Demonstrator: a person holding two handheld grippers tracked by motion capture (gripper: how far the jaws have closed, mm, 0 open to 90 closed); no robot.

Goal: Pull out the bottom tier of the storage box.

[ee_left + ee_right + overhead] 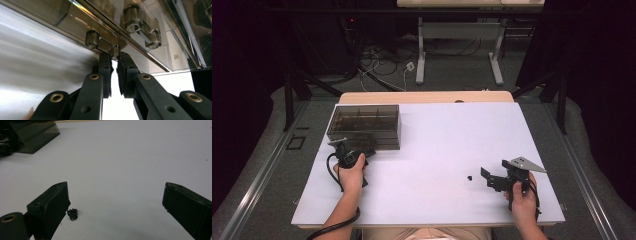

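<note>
On the white table [432, 150], seen from the high view, a smoke-tinted, compartmented plastic box [364, 126] stood at the far left, with the left gripper [362, 154] at its near front edge. The right gripper [490, 178] rested near the right edge, beside a small black part [470, 177].

Along the left gripper view, the jaws were nearly closed just under the box's translucent latch [103, 43], a hard, faceted clasp; whether the pads pinched it could not be told. Judged step: unlatching the lid; next, a firm nip and upward pull.

Along the right gripper view, the jaws stood wide apart, holding nothing, the knobbly part [72, 214] lying just beside one matte pad [53, 205].
</note>
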